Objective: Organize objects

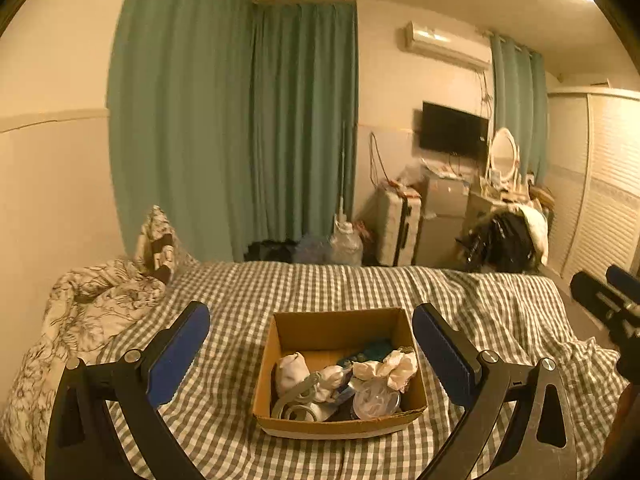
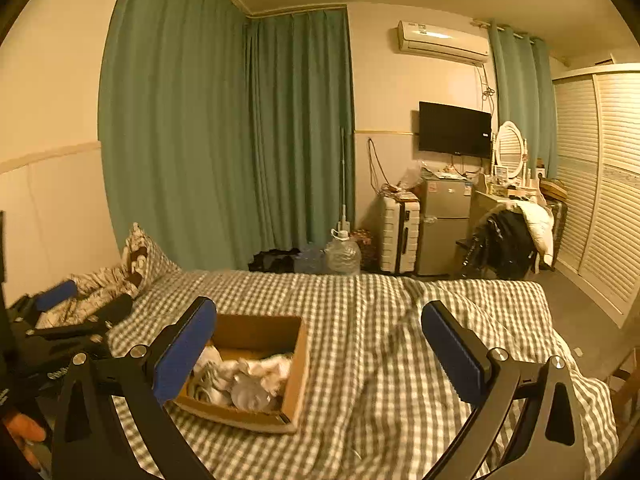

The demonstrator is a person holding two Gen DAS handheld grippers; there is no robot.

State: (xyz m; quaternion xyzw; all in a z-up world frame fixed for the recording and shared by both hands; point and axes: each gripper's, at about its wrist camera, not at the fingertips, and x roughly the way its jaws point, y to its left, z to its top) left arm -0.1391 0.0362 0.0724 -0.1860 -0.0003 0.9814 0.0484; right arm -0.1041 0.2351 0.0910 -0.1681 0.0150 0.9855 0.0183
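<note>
Cardboard box (image 1: pixel 340 376) of crumpled cloths sits on the gingham bed (image 1: pixel 320 284), straight ahead between your left tongs' (image 1: pixel 312 356) spread, empty fingers. Your right tongs (image 2: pixel 320 360) gape too, box beside their left finger.

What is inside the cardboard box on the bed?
The cardboard box holds white socks, crumpled cloth, a tape roll and a clear lid. Whatever lies beneath them is covered.

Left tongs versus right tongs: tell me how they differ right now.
The left tongs point at the cardboard box, framing it between their fingers; the right tongs point past the box at the bare checked bedsheet, with the box beside their left finger. Both are wide open and hold nothing.
</note>
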